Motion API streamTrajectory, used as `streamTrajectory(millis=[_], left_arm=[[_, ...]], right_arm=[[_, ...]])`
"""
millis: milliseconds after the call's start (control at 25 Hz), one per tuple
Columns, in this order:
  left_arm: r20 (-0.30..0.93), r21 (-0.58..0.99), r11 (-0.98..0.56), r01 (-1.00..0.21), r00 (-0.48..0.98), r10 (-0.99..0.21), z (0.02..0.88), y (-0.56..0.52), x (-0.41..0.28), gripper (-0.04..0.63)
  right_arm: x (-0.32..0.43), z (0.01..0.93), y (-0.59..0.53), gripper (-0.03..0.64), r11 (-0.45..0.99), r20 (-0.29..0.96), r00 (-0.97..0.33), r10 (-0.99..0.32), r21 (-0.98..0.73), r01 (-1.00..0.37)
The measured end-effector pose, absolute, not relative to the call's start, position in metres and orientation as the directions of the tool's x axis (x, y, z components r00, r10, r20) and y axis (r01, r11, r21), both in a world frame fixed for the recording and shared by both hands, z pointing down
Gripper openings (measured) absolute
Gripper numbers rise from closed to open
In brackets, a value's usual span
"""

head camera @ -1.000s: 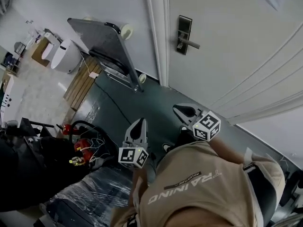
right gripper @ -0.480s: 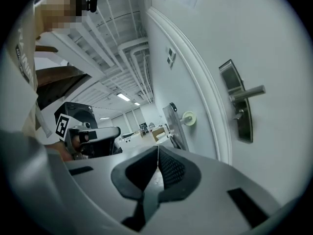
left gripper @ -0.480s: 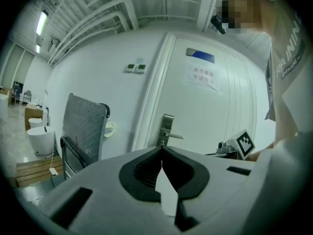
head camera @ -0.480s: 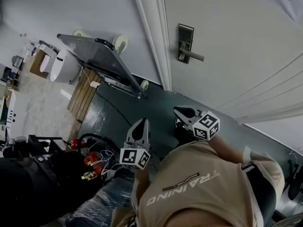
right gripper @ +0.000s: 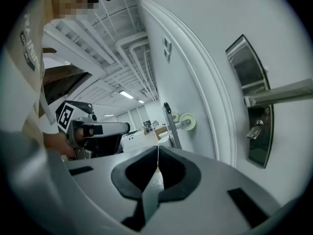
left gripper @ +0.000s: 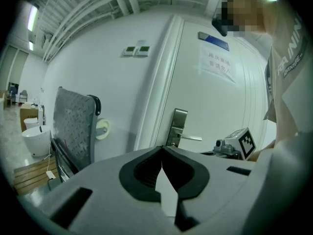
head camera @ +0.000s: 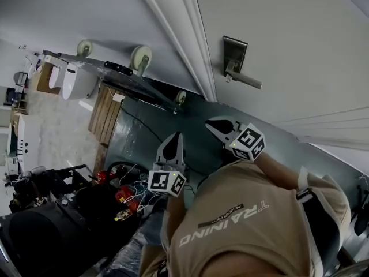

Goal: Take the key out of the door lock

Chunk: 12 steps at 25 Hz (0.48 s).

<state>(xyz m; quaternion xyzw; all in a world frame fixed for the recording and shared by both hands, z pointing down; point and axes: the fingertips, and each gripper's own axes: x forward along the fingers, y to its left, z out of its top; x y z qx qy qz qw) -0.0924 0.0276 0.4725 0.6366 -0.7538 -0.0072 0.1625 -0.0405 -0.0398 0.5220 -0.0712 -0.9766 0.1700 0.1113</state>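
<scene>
A white door [head camera: 300,33] carries a metal lock plate [head camera: 234,55] with a lever handle [head camera: 248,81]. In the right gripper view a small silver key [right gripper: 254,129] sticks out of the plate [right gripper: 259,141] under the handle [right gripper: 283,93]. My right gripper [head camera: 214,125] is shut and empty, held well short of the plate. My left gripper [head camera: 171,145] is also shut and empty, lower and to the left. The left gripper view shows the plate [left gripper: 176,127] beyond its closed jaws.
A flat trolley [head camera: 118,77] with pale wheels leans on the wall left of the door frame [head camera: 190,33]. Wooden pallets [head camera: 106,117] and a white bin [head camera: 78,79] stand further left. Red tools and cables [head camera: 124,198] lie on the dark floor.
The head view has swung: door and lock plate now sit higher and nearer. Both grippers rose slightly toward the door, still shut.
</scene>
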Motion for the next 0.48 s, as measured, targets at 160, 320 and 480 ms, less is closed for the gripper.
streamTrajectory(millis=[160,320,480], left_arm=[[0.255,0.24,0.137,-0.961,-0.074,-0.964,0.489,-0.006,-0.093,0.009],[0.263,0.261,0.055,-0.964,0.016,-0.965,0.487,-0.036,-0.091,0.009],[0.246,0.264,-0.065,-0.962,0.132,-0.96,0.491,-0.063,-0.091,0.009]], right_arm=[[-0.04,0.536,-0.072,0.014,0.935,0.221,-0.966,0.133,-0.352,0.048],[-0.029,0.535,-0.091,0.014,0.938,0.236,-0.969,0.072,-0.346,-0.014],[-0.019,0.552,-0.107,0.014,0.922,0.283,-0.958,-0.04,-0.36,-0.144]])
